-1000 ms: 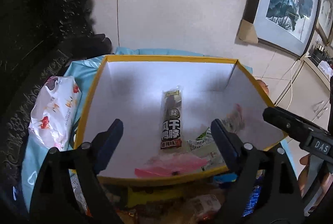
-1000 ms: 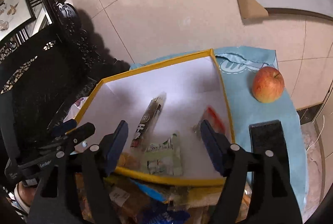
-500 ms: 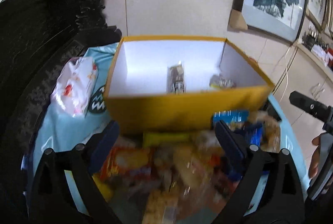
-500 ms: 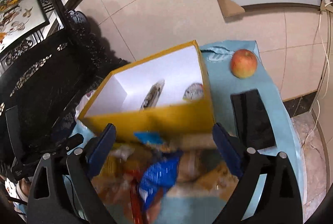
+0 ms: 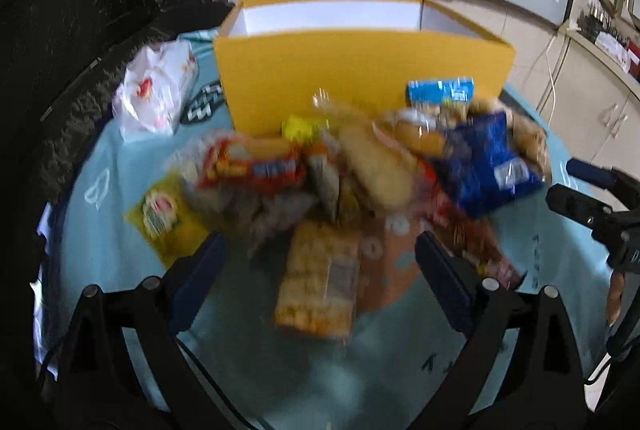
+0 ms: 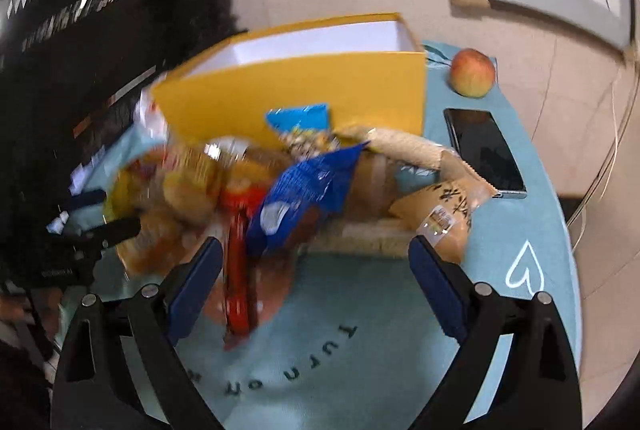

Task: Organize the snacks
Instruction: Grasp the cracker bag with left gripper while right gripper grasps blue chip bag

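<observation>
Pulled back from inside the yellow box to the snack pile, left hand-held gripper and right hand-held gripper both wide and empty, ready for another pick.

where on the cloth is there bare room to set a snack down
Bare: near edge of the light blue tablecloth by the lettering, and around the white heart outline below the black phone. Crowded: snack pile before the yellow box.

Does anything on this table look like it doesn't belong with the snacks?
Yes: an apple and a dark phone lie on the blue cloth to the right of the yellow box, apart from the snack pile.
</observation>
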`<act>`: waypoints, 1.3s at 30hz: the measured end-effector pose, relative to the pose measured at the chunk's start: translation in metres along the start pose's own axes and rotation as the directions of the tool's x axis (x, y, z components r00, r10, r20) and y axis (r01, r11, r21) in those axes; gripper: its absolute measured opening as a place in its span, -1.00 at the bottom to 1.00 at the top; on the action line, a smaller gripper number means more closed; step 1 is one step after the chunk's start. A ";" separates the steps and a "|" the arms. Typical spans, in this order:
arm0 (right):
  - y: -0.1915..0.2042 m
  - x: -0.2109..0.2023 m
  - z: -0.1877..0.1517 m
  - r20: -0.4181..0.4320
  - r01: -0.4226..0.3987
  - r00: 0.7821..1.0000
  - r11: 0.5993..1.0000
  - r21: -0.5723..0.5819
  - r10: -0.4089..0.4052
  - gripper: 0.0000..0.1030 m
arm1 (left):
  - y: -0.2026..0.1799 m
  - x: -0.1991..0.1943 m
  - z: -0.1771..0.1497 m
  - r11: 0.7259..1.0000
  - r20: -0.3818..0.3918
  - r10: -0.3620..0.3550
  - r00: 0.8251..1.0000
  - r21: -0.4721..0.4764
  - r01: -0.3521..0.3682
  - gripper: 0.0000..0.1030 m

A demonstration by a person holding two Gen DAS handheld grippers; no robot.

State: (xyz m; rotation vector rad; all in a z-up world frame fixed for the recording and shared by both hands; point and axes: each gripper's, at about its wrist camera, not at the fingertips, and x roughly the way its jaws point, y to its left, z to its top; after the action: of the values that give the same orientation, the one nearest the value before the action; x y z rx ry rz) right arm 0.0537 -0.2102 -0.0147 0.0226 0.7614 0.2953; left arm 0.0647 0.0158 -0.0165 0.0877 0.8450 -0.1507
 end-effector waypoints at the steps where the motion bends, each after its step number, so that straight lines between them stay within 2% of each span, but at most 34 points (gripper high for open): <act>1: 0.005 0.000 -0.004 -0.002 0.009 1.000 1.000 -0.028 -0.009 0.83 | 0.000 0.002 -0.004 1.000 -0.012 -0.005 1.000 -0.002 0.005 0.88; 4: 0.015 0.001 -0.012 -0.009 0.008 1.000 0.998 -0.067 -0.009 0.83 | -0.002 0.007 -0.012 1.000 -0.034 -0.021 0.999 0.005 0.021 0.88; 11: 0.017 0.002 -0.019 -0.042 -0.046 0.998 0.997 -0.061 0.043 0.83 | -0.002 0.025 -0.016 0.999 -0.064 -0.047 0.997 -0.012 0.046 0.85; 14: 0.016 0.003 -0.020 -0.049 -0.044 0.998 0.997 -0.056 0.042 0.83 | 0.000 0.040 -0.017 0.998 -0.106 -0.065 0.992 -0.033 0.062 0.60; 17: 0.010 0.003 -0.019 -0.053 -0.038 0.998 0.998 -0.042 0.035 0.83 | 0.003 0.047 -0.019 0.998 -0.107 -0.055 0.993 -0.047 0.050 0.22; 18: 0.008 0.003 -0.019 -0.053 -0.032 0.998 0.999 -0.038 0.030 0.83 | 0.004 0.047 -0.019 0.998 -0.101 -0.043 0.994 -0.046 0.038 -0.04; 19: 0.004 0.003 -0.019 -0.055 -0.023 0.998 0.999 -0.030 0.021 0.83 | 0.006 0.046 -0.019 0.998 -0.101 -0.051 0.994 -0.050 0.046 -0.09; 22: -0.008 0.006 -0.018 -0.067 -0.011 0.998 1.000 0.012 0.012 0.83 | 0.012 0.044 -0.018 0.994 -0.103 -0.086 0.991 -0.076 0.078 -0.10; 28: -0.022 0.013 0.000 -0.072 -0.047 0.996 0.991 0.129 0.056 0.83 | 0.010 0.044 -0.018 0.993 -0.098 -0.104 0.990 -0.069 0.098 -0.10; 34: -0.006 0.045 0.034 -0.094 0.047 0.995 0.995 0.091 -0.038 0.81 | 0.006 0.043 -0.020 0.991 -0.097 -0.116 0.989 -0.071 0.110 -0.10; 36: 0.002 0.065 0.040 -0.141 0.083 0.987 0.994 0.063 -0.074 0.66 | 0.007 0.043 -0.020 0.991 -0.097 -0.118 0.988 -0.068 0.112 -0.10; 37: 0.004 0.073 0.041 -0.155 0.073 0.986 0.995 0.063 -0.063 0.62 | 0.006 0.043 -0.020 0.991 -0.097 -0.118 0.988 -0.066 0.112 -0.10; 39: 0.010 0.088 0.042 -0.182 0.073 0.981 0.995 0.063 -0.060 0.36 | 0.007 0.043 -0.020 0.992 -0.097 -0.118 0.988 -0.066 0.112 -0.10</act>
State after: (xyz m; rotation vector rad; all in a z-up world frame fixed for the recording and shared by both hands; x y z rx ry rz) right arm 0.1403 -0.1735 -0.0421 0.0363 0.9504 0.2088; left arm 0.0786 0.0209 -0.0618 -0.0102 0.9546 -0.2309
